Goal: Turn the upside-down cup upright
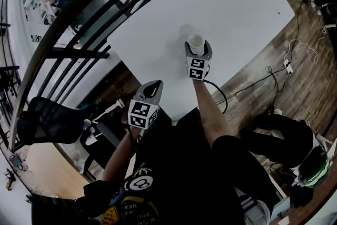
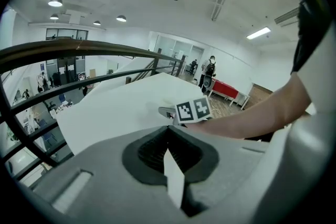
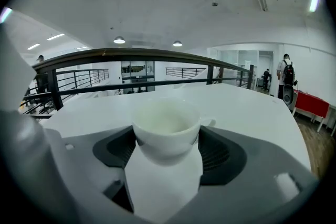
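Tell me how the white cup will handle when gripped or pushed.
The cup looks like glazed ceramic: probably rigid, rather slippery. It narrows toward the base, so a high push may tip it. Dropped, it would likely chip.

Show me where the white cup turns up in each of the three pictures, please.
Head view: the cup sits above centre, over the white table, between the right claw's jaws.
Left gripper view: the cup is not visible; the right claw's marker cube shows mid-picture.
Right gripper view: dead centre, open side up.
Shared landmark: the dark railing beyond the table.
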The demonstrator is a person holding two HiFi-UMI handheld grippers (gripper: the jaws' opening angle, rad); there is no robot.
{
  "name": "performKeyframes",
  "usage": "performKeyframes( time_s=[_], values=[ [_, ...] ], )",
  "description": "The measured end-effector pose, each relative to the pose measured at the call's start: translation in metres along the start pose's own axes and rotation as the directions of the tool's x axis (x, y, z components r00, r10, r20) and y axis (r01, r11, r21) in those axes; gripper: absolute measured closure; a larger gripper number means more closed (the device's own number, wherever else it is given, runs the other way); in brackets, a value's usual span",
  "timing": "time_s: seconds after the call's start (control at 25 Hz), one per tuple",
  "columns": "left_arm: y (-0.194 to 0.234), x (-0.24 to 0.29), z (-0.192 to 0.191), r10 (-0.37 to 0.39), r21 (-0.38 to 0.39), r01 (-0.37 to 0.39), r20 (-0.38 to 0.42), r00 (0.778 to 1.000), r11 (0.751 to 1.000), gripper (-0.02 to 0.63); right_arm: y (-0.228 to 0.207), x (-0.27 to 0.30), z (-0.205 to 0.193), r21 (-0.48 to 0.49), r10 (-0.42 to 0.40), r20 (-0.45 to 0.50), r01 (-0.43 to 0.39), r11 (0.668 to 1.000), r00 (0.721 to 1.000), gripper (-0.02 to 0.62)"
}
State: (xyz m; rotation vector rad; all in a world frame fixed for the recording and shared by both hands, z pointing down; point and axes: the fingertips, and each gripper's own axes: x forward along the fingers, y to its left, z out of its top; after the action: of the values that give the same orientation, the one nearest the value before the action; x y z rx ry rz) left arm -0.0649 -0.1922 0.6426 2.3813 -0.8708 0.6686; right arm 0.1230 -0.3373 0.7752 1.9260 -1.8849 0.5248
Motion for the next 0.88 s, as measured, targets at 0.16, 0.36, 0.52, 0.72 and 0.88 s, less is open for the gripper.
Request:
performKeyframes(
  time_s=[0.16,0.36,0.52,0.72,0.88],
  values=[
    [0.023,0.046,0.033,-0.049,0.005,0.050,-0.048,0.998,0.999,0.601,0.005,0.000,0.003,-0.051,0.094,0.014,-0.093,0.994,0.995,0.224],
    [0.011,0.116,0.066,-0.202,-0.122,0.189,-0.103,0.974,0.974,0.501,0.021,-0.020,0.008,-0.138,0.229,0.039,-0.221,0.965,0.973,0.225],
    [0.021,0.170,0.069,-0.172,-0.232,0.138,-0.135,0.976,0.963,0.411,0.031,-0.034,0.014,-0.198,0.320,0.048,-0.305,0.932,0.946,0.227],
    [0.008,0.183,0.069,-0.211,-0.292,0.142,-0.218,0.953,0.946,0.402,0.044,-0.075,0.046,-0.371,0.430,0.061,-0.380,0.847,0.901,0.225],
    [-0.009,0.177,0.067,-0.182,-0.228,0.120,-0.273,0.945,0.966,0.530,0.048,-0.099,0.059,-0.562,0.439,0.022,-0.352,0.749,0.898,0.225]
  ],
)
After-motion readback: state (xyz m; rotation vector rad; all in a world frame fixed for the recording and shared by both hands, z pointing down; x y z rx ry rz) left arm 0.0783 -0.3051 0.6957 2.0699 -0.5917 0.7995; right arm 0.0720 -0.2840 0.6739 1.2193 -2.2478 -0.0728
